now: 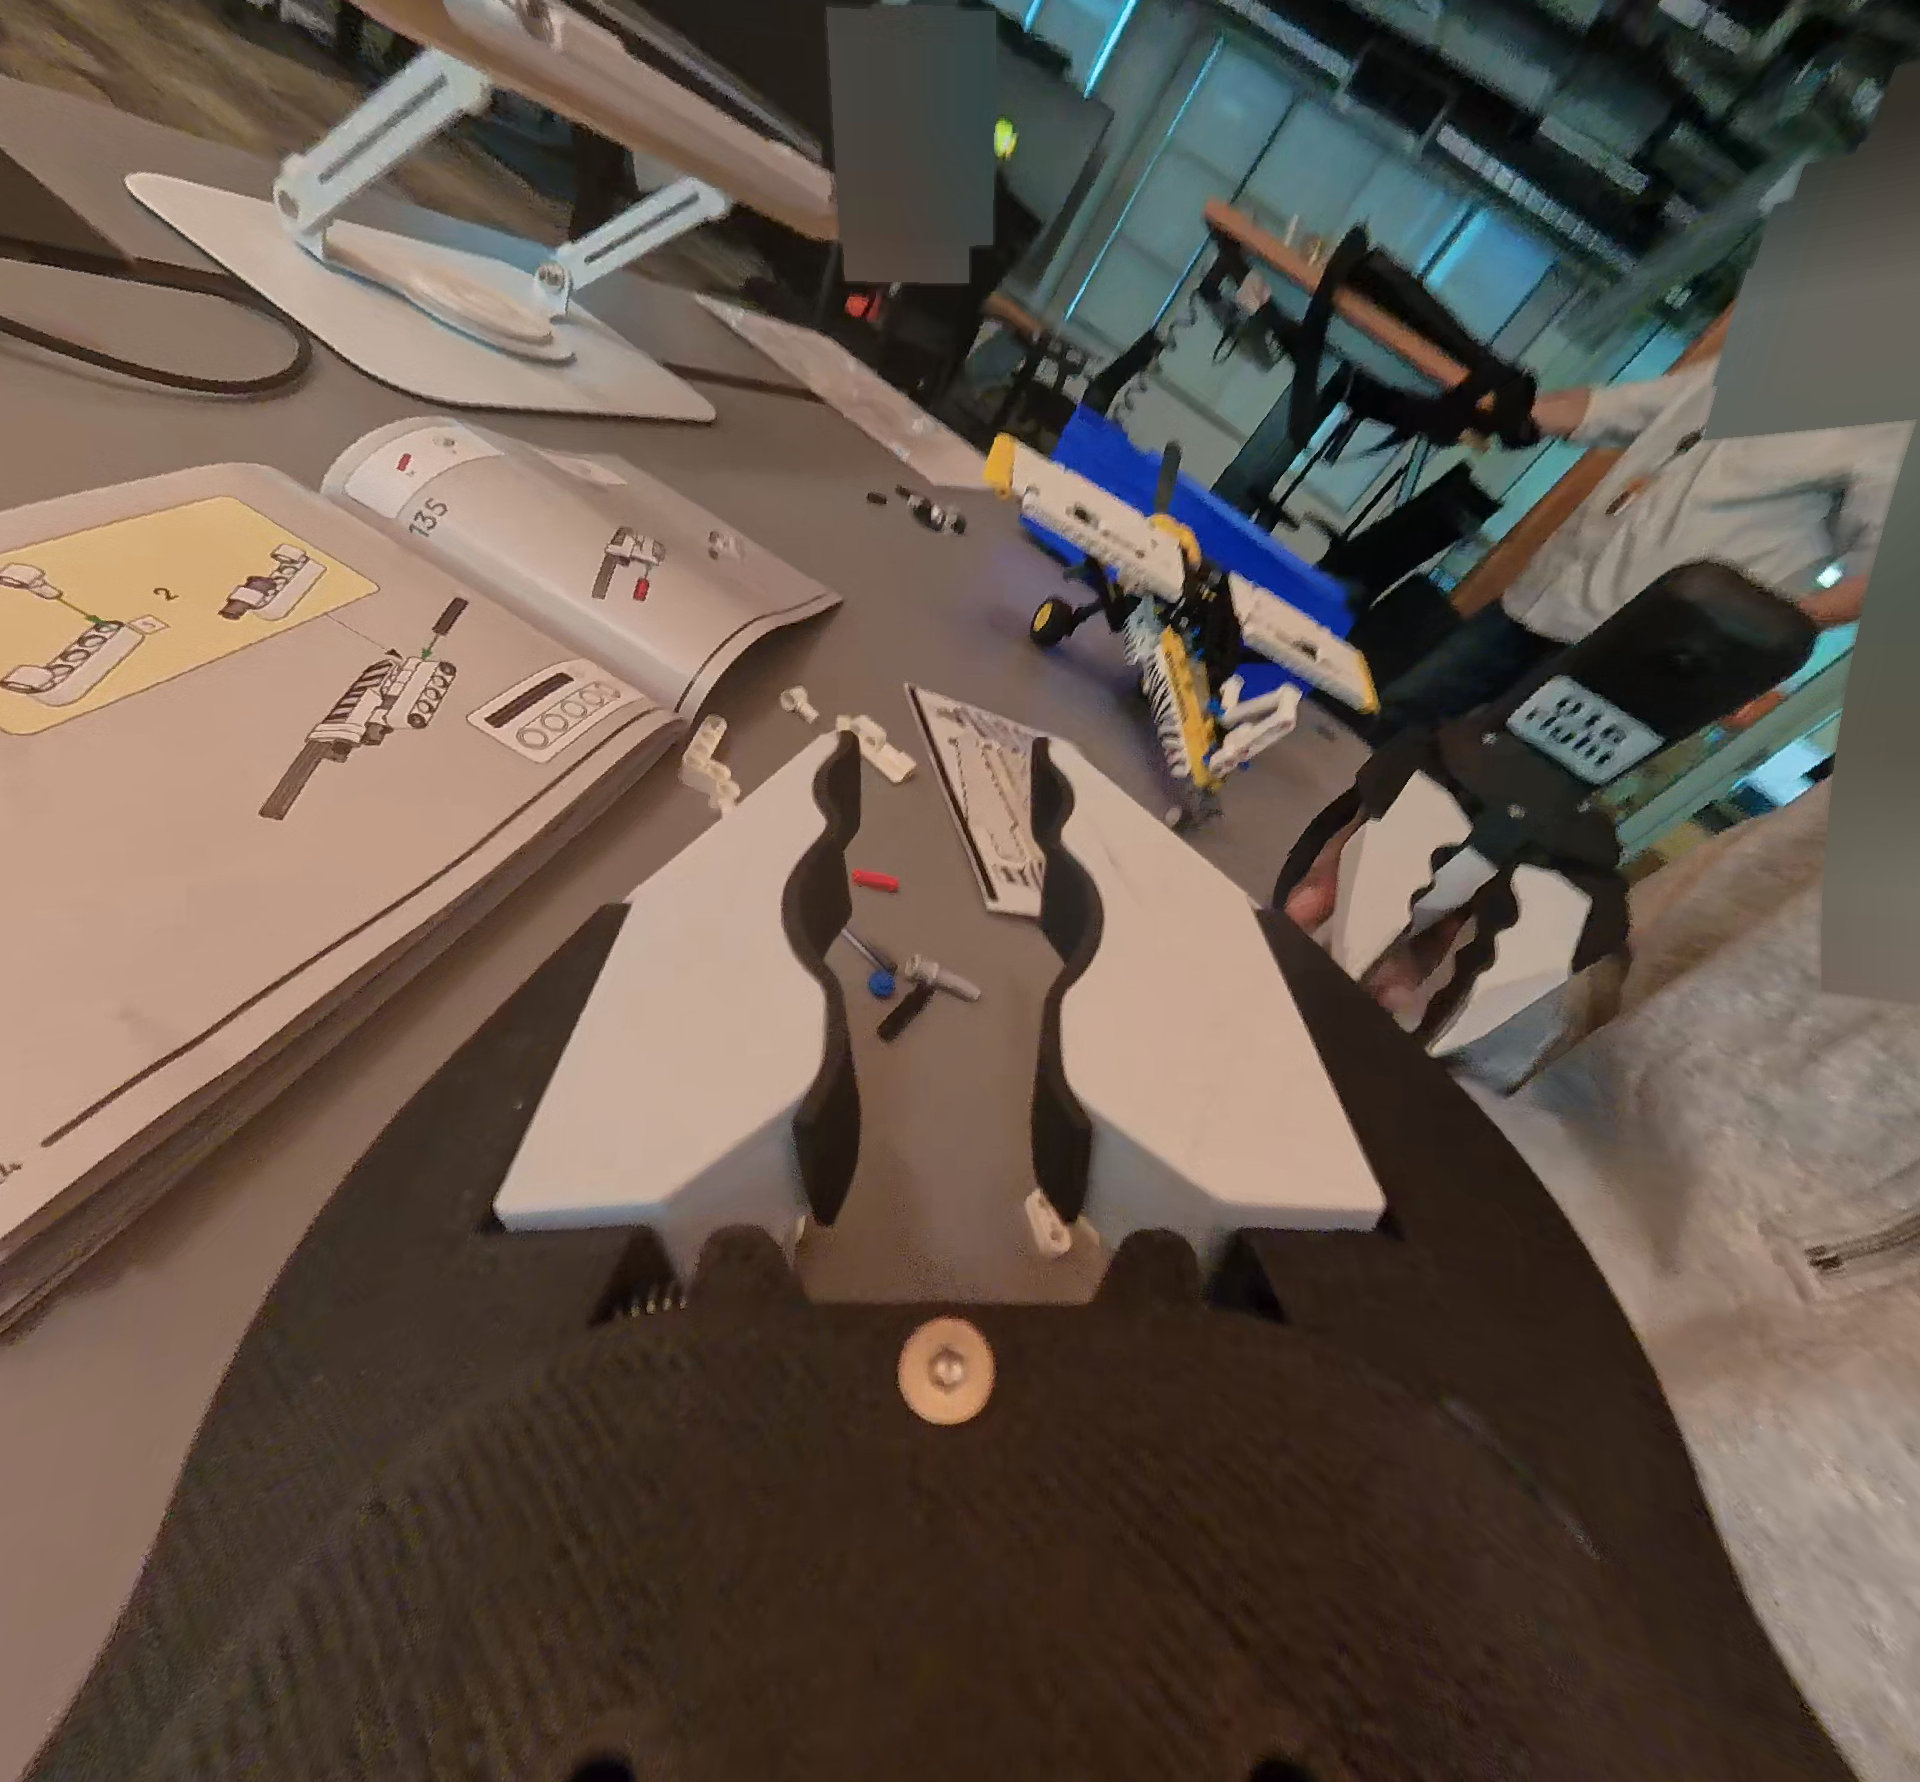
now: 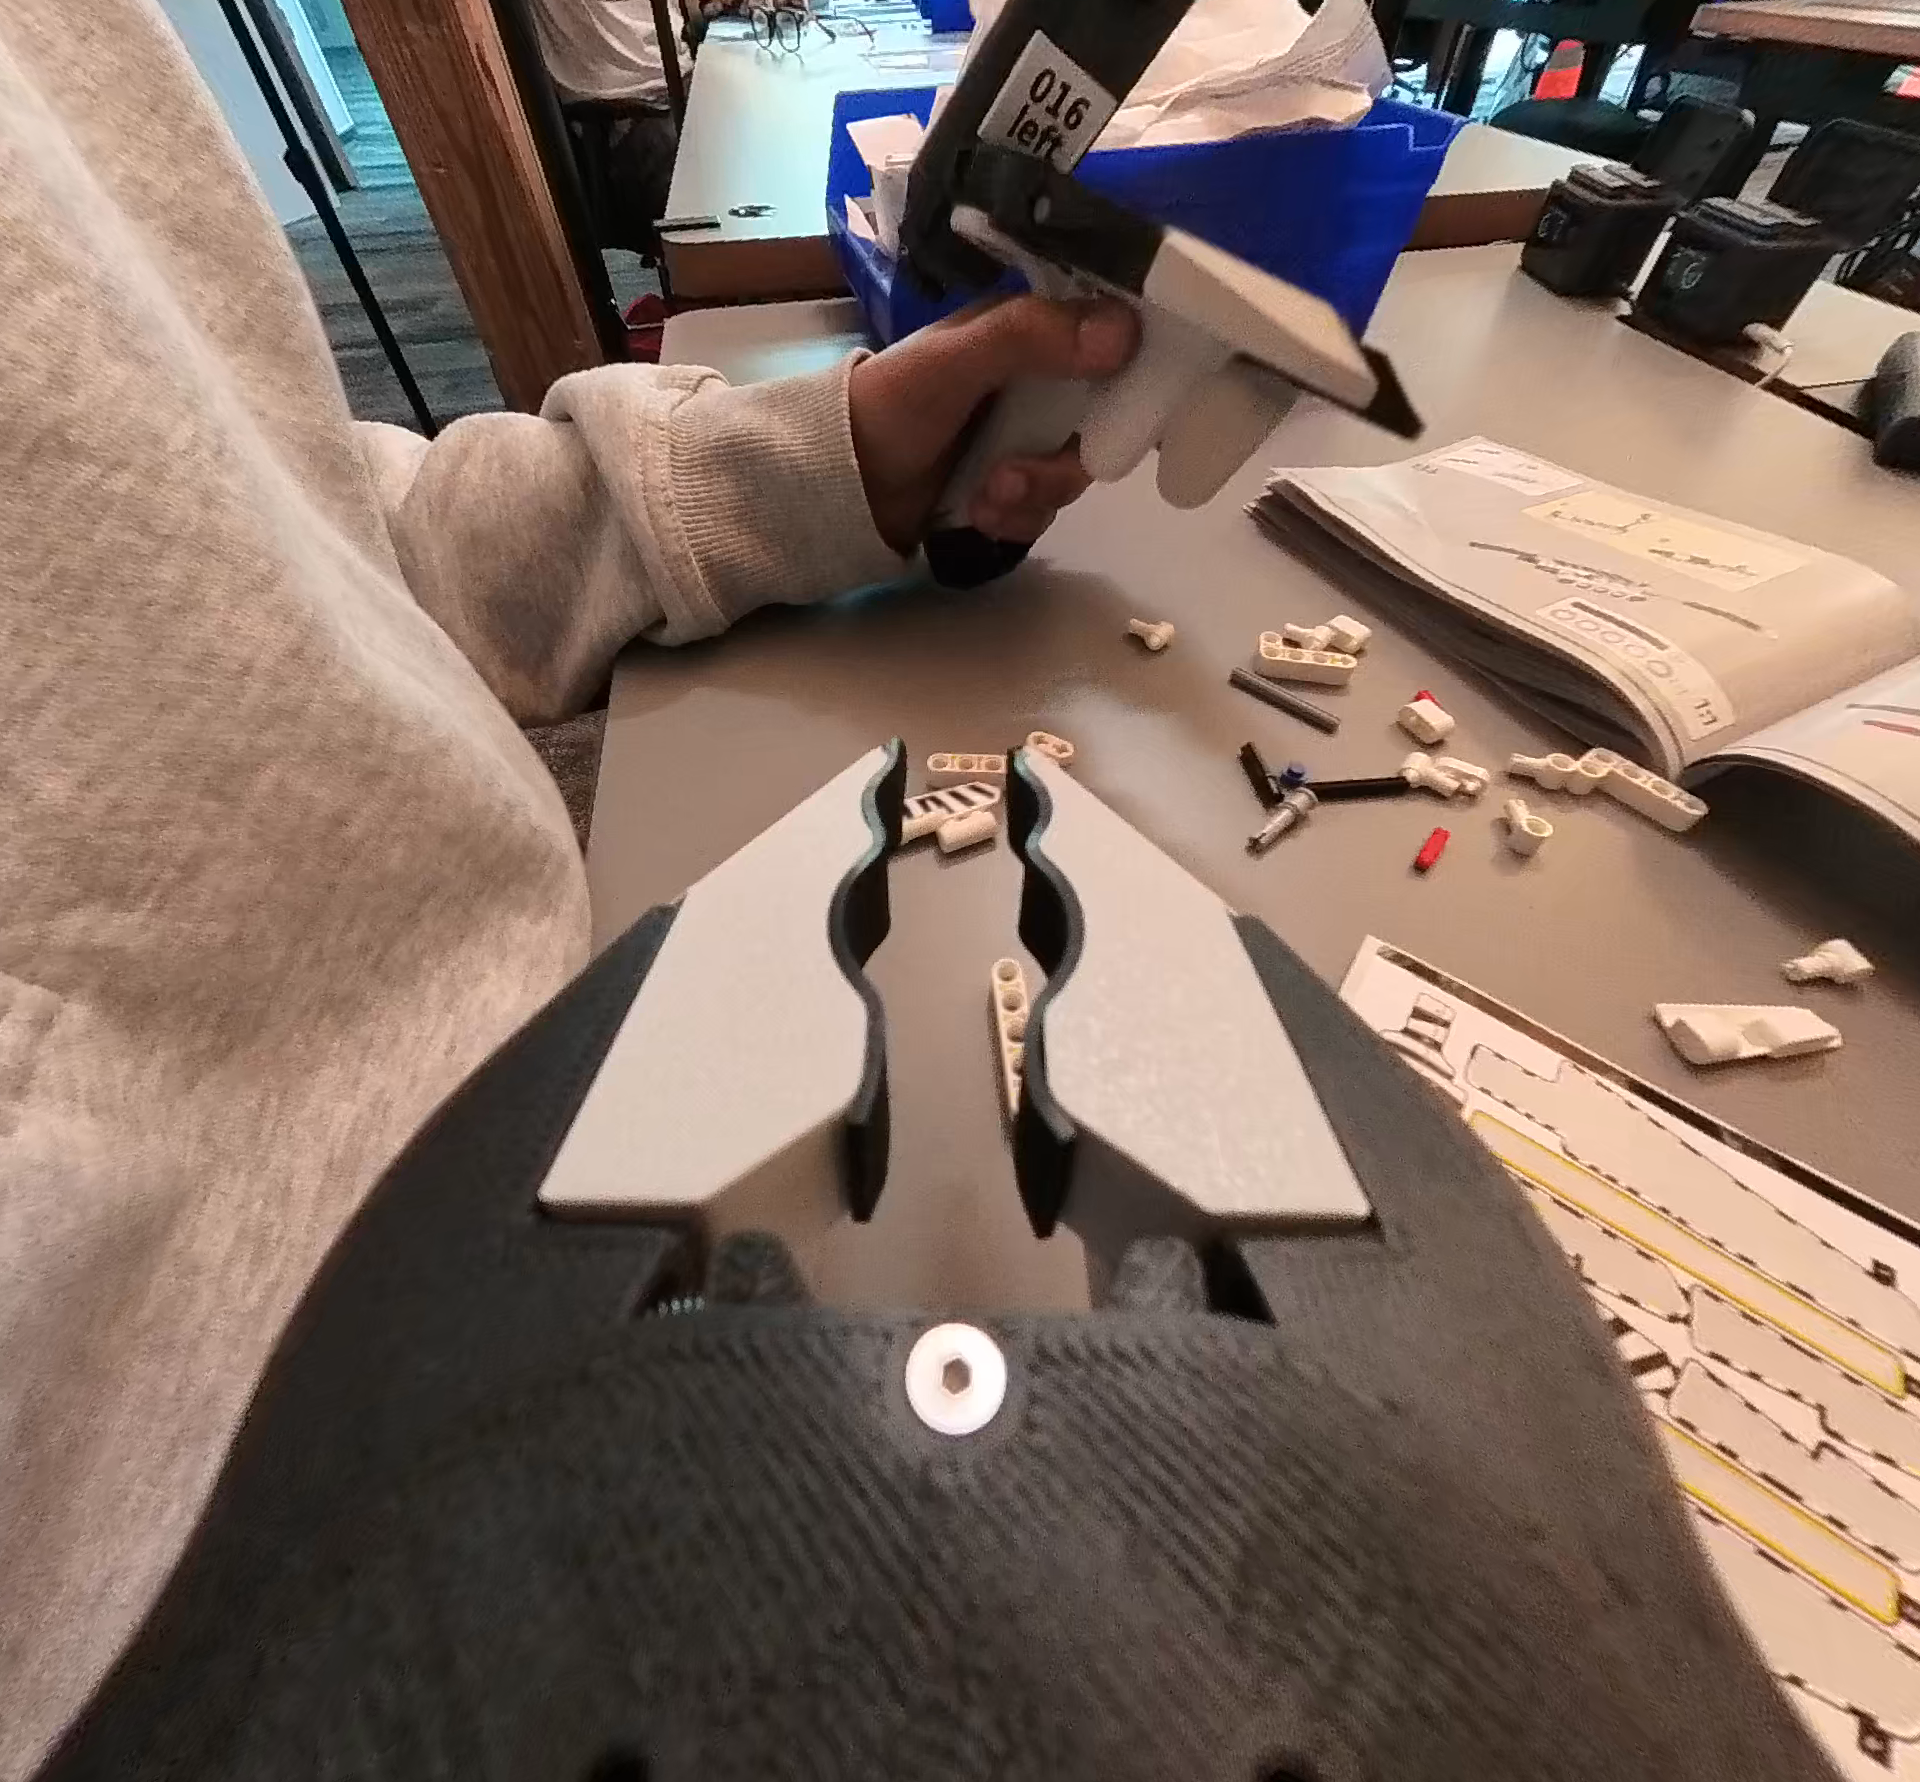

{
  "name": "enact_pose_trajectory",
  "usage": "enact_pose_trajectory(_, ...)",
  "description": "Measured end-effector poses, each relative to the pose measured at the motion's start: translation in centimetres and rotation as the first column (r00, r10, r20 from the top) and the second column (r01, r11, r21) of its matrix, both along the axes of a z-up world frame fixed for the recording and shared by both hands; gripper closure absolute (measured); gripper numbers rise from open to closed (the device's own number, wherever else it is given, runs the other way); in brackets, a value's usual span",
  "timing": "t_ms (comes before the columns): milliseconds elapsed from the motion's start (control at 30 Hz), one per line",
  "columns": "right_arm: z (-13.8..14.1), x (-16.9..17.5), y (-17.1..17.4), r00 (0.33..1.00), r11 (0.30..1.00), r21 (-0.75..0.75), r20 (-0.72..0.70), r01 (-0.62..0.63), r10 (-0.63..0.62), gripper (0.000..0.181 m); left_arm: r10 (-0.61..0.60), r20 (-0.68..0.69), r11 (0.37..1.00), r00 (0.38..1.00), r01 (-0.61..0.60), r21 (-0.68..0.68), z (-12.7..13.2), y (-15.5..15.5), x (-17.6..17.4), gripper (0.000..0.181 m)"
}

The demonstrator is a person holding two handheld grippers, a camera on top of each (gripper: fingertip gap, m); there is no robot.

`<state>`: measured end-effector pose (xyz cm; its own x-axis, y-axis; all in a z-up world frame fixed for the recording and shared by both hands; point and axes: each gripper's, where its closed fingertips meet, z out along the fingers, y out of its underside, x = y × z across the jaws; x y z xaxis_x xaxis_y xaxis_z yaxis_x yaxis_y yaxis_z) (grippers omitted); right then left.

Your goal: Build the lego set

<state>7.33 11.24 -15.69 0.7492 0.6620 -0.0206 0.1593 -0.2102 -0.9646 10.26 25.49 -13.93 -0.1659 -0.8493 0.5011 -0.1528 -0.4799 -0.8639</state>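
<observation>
My left gripper (image 1: 945, 756) is open and empty, tilted down over the grey table (image 1: 914, 589). Between its fingers lie a red pin (image 1: 875, 880), a blue pin (image 1: 881, 979), a grey pin (image 1: 940, 976) and a black pin (image 1: 902, 1013). The part-built white, yellow and black lego plane (image 1: 1174, 589) stands beyond. My right gripper (image 2: 956, 766) is open and empty, low over the table. A striped white piece (image 2: 951, 802) lies at its tips and a white beam (image 2: 1008, 1015) lies below the gap. The open instruction booklet (image 1: 312, 693) lies on the left.
A sticker sheet (image 1: 987, 797) lies by my left gripper's right finger. Loose white beams (image 2: 1304, 662), a black axle (image 2: 1283, 698) and a white panel piece (image 2: 1745, 1031) are scattered about. A blue bin (image 2: 1247, 205) and a silver laptop stand (image 1: 416, 278) stand behind. People are at other tables.
</observation>
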Motion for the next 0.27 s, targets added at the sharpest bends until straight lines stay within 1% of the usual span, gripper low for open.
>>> enact_pose_trajectory(133,0.3,0.3,0.1,1.000,1.000,0.004,-0.019,0.017,-0.017,0.164,-0.018,-0.090,0.995,0.996,0.027,0.099,-1.4,-0.9,0.7,0.154)
enact_pose_trajectory(200,0.3,0.6,0.2,0.999,1.000,0.002,-0.023,0.030,-0.030,0.164,-0.022,-0.114,0.992,0.993,0.035,0.119,-1.8,-1.1,1.0,0.154)
enact_pose_trajectory(267,0.2,1.2,0.6,0.997,0.997,-0.006,-0.019,0.071,-0.072,0.165,-0.024,-0.124,0.991,0.992,0.040,0.125,-2.0,-1.2,1.0,0.154)
